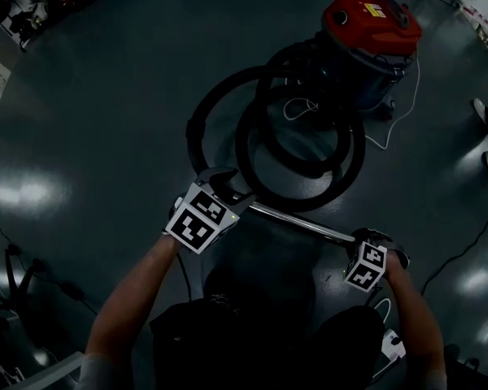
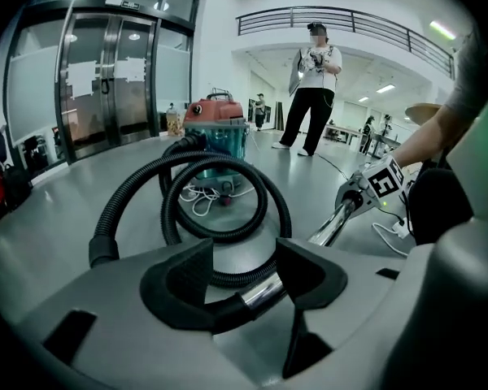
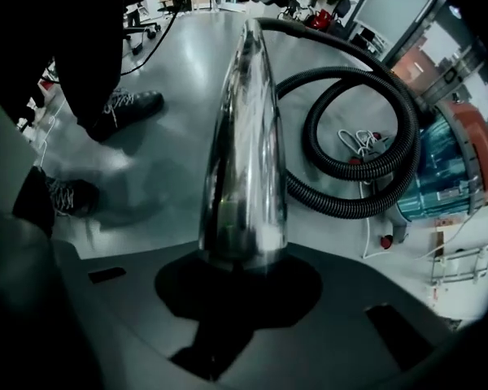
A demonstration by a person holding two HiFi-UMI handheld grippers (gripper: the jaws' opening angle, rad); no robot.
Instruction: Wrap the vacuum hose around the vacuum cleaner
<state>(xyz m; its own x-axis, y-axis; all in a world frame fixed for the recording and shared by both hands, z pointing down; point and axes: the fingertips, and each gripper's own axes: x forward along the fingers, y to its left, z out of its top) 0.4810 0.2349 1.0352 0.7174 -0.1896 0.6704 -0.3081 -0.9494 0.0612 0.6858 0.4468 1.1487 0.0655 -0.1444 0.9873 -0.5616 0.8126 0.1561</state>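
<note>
Grey floor holds the vacuum hose point(image 2: 114, 204) looped at twelve o'clock beside the vacuum cleaner point(image 1: 370, 35). The left gripper point(image 2: 244, 260) and right gripper point(image 3: 240, 276) pinch opposite ends of the chrome wand point(image 1: 297, 220), likely to steer it.

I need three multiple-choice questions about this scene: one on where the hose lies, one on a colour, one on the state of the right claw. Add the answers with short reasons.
1. Where is the black hose?
A) coiled on the floor beside the vacuum cleaner
B) wound around its body
C) hanging on a wall

2. What colour is the cleaner's lid?
A) yellow
B) red
C) white

3. What is the right claw doing?
A) open and empty
B) shut on a cloth
C) shut on the chrome tube

Answers:
1 A: its loops lie on the floor next to the cleaner.
2 B: the top is red.
3 C: the tube rises from between its closed jaws.
</note>
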